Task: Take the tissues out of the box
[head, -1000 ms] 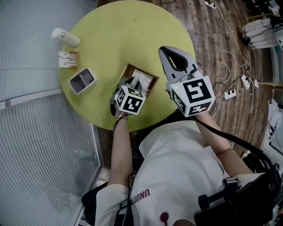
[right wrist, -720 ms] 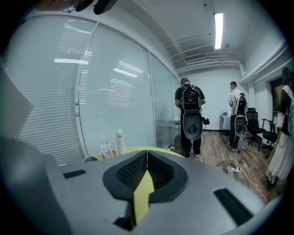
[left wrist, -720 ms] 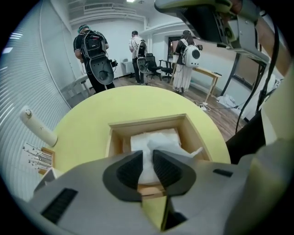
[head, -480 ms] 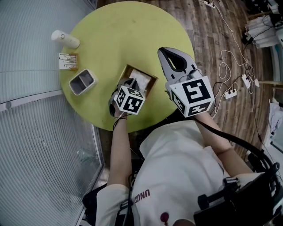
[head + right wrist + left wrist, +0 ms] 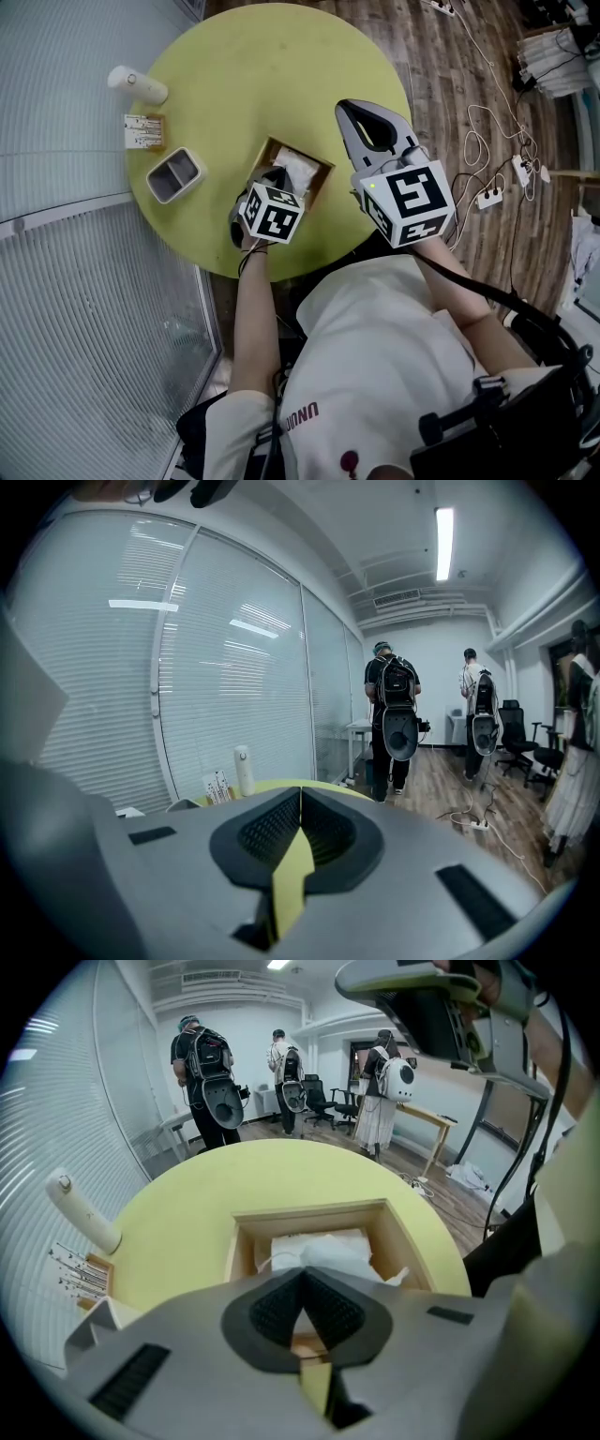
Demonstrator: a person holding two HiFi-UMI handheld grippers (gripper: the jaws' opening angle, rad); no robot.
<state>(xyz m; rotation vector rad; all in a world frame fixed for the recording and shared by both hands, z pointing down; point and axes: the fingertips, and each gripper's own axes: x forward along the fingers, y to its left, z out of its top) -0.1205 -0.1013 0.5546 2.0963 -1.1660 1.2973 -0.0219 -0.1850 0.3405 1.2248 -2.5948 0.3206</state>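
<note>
Tissues (image 5: 319,1249) just pinched, left tool (image 5: 303,1273) tilted down

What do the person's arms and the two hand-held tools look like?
The left tool and the right tool each have a grey plastic body, dark ribbed pads and a white cube with black square markers. The person wears a white short-sleeved shirt, so the forearms are bare.

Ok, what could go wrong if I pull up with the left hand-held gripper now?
1. The left hand-held gripper has just closed at the raised fold of the tissue; whether it caught any is unclear, so it may come up empty or tear a corner.
2. Nothing steadies the box: the right hand-held gripper is shut and off it, so the box could lift or slide on the table.
</note>
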